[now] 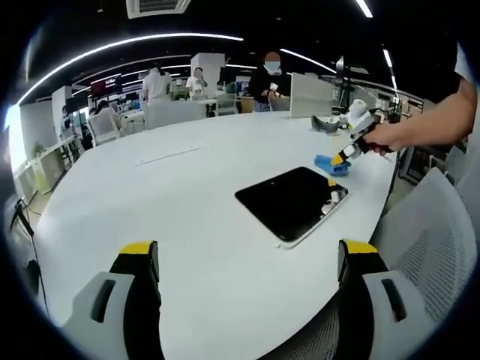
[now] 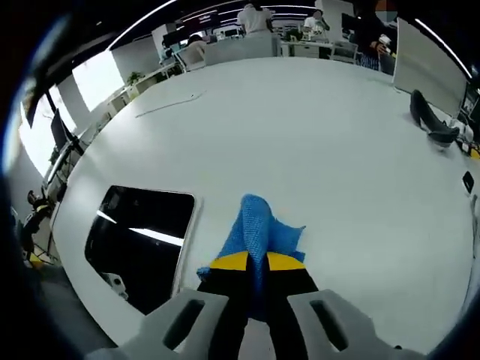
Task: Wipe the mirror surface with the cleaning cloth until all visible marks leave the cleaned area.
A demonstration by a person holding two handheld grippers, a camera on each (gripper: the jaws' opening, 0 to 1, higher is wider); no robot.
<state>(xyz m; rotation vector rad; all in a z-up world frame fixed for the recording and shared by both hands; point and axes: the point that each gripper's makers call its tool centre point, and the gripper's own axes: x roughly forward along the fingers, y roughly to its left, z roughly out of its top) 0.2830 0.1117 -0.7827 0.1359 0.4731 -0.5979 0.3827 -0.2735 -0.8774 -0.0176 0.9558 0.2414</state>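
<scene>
Left gripper (image 1: 247, 259): we see its two yellow-tipped jaws spread wide at the bottom of the left gripper view, with nothing between them, hovering over the white table (image 1: 172, 202).
Right gripper (image 2: 257, 261): in the right gripper view we see its jaws pinched narrow on the cleaning cloth (image 2: 259, 229) at lower centre; in the left gripper view it sits right of centre, carried by a person's hand (image 1: 390, 137).
Cleaning cloth: we see blue fabric bunched ahead of the jaws and resting on the table, just beside the mirror's edge.
Mirror (image 1: 292, 200): we find a dark, rounded rectangle lying flat, centre-right in the left gripper view and lower left in the right gripper view (image 2: 139, 240).
Background: we see people standing at desks along the top of both views.
</scene>
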